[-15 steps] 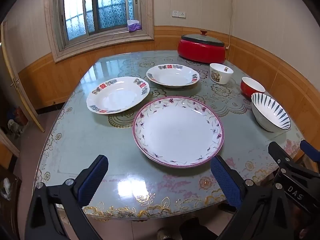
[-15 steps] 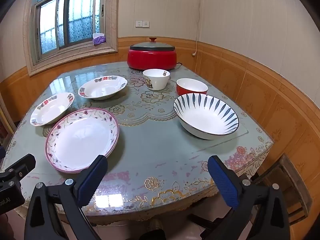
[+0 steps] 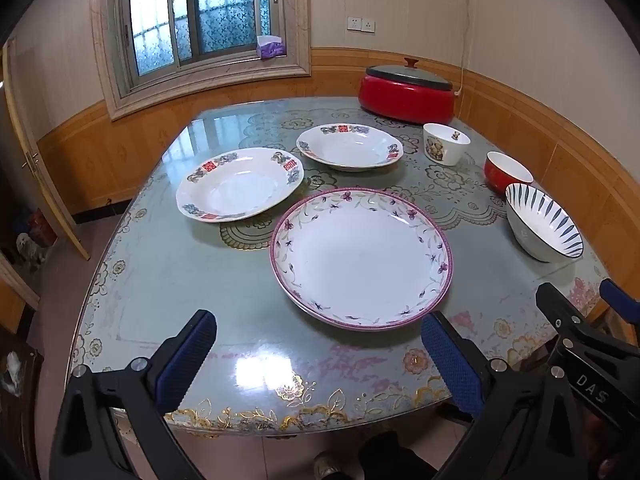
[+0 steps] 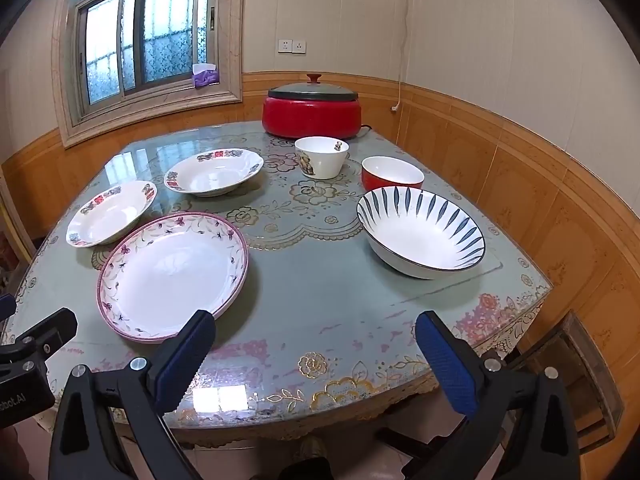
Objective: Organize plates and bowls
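Nothing is stacked yet: three plates sit left on the surface (image 3: 192,280), three bowls right. Both tongs, left (image 3: 318,356) and right (image 4: 314,354), gape empty; next, grip the pink plate's (image 3: 362,258) near rim.

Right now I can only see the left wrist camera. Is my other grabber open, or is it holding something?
Observer: The right gripper is open. Its jaws stand wide apart above the near edge of the table, with nothing between them.
Operator: What's down past the table's right corner?
Observer: A wooden chair stands low beside that corner, on the same side as the blue-striped bowl.
Operator: Is the red electric pot plugged in?
Observer: A black cord comes out at its right side. I cannot tell where it ends.
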The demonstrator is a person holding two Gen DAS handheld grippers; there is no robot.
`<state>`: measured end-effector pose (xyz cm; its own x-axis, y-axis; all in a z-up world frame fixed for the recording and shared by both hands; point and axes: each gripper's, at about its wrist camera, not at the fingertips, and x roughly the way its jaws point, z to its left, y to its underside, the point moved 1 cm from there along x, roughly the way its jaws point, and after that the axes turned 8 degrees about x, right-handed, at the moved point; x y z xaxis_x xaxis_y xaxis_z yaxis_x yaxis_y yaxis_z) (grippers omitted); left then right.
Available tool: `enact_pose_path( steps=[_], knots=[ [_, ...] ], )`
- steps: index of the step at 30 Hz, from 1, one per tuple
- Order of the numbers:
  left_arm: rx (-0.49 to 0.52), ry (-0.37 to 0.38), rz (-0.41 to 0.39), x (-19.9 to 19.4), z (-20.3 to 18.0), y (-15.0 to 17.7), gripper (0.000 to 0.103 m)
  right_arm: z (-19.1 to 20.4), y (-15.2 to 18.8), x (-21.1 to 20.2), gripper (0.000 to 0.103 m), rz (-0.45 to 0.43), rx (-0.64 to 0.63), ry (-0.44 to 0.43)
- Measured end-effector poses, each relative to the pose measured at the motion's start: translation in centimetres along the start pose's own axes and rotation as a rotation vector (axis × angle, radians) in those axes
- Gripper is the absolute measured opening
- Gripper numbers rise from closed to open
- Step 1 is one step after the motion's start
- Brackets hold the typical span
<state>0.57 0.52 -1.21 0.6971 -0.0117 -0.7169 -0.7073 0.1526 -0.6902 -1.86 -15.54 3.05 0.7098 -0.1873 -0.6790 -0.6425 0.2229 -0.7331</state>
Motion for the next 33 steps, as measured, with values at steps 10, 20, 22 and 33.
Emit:
enact_pose_path(
  steps=[10,20,22,33],
  knots=[
    [0.004,0.004,-0.007,-0.24,-0.11,-0.14,0.103,-0.15,-0.19,-0.04,0.102,-0.001,0.013,0.004],
    [0.007,0.006,-0.004,-0.18,-0.18,-0.17,0.103,-0.23,-0.17,-0.09,0.102,0.000,0.015,0.006],
    [0.007,0.007,-0.005,-0.16,-0.18,-0.17,0.103,-0.28,-0.22,-0.10,0.102,0.000,0.018,0.006],
    [0.007,0.011,-0.004,-0.03,-0.23,-0.22,0.103,0.02,-0.23,-0.08,0.102,-0.001,0.008,0.006]
  ],
)
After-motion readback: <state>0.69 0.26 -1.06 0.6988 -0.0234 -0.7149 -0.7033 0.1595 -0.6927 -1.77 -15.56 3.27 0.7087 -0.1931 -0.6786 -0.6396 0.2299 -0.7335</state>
